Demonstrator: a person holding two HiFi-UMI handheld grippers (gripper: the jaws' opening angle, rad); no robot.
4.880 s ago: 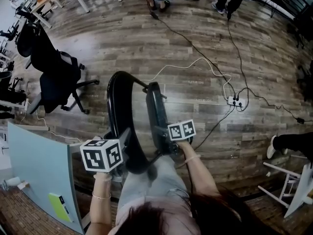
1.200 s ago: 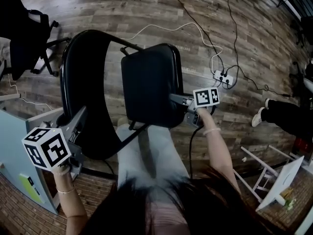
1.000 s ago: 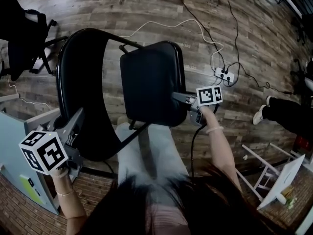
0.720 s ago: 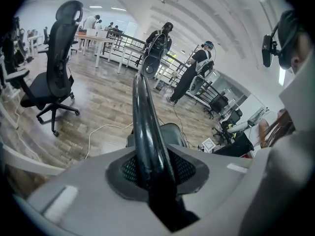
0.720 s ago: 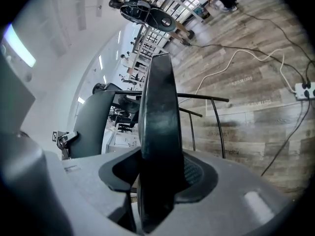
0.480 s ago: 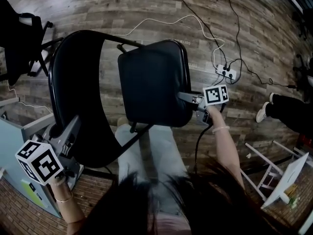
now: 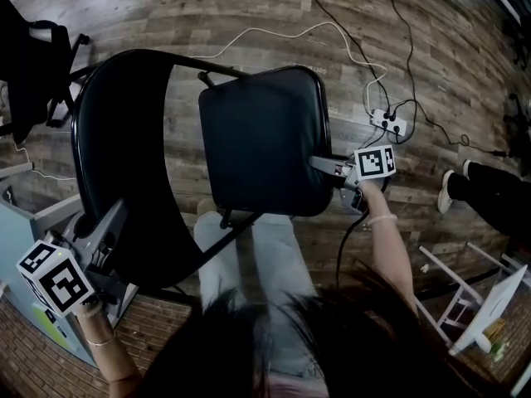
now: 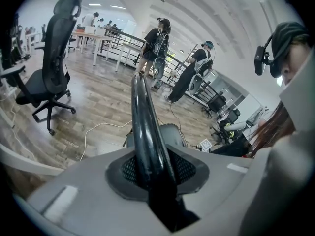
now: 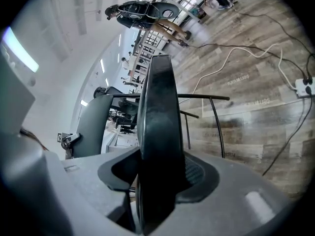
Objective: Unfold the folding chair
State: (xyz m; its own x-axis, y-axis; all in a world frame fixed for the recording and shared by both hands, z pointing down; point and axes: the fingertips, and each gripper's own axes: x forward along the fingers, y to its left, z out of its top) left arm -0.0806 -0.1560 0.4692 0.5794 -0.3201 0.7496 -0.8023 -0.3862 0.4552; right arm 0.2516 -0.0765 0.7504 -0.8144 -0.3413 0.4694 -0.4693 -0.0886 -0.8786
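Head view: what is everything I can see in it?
folding chair: one, black, centre.
office chair: one, black, top left.
power strip: one, white, floor right of chair.
cables: several, white and black, across floor.
partition: one, pale blue, bottom left.
stand: one, white, bottom right.
bystander's leg: one, dark, right edge.
left claw: one, grey, clamped on chair's back.
right claw: one, grey, seat edge between jaws that have just been opening.

Grey hand-held grippers (image 7: 112,215) (image 7: 319,163), checkered cubes (image 7: 55,278), pale trousers (image 7: 278,259)
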